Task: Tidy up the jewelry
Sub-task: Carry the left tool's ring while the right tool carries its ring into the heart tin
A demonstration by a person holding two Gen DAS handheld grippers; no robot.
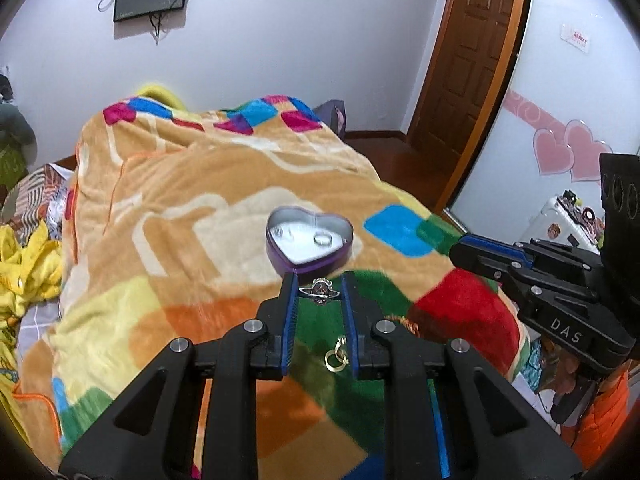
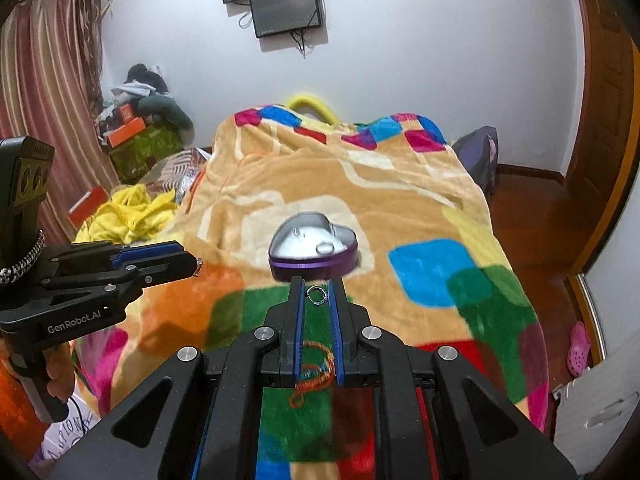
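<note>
A purple heart-shaped tin (image 1: 310,236) sits open on the patterned blanket, with a silver ring (image 1: 322,238) inside; the tin also shows in the right wrist view (image 2: 314,246). My left gripper (image 1: 319,290) is shut on a silver saturn-shaped ring (image 1: 320,290), held just in front of the tin. My right gripper (image 2: 318,294) is shut on a small silver ring (image 2: 317,295), also just short of the tin. A gold ring (image 1: 336,358) and an orange bracelet (image 2: 314,372) lie on the blanket below the grippers.
The colourful blanket (image 1: 180,200) covers the bed. Yellow cloth (image 2: 124,216) lies at the left. A wooden door (image 1: 472,56) and a white suitcase (image 1: 560,224) stand at the right. Screens (image 2: 286,4) hang on the far wall.
</note>
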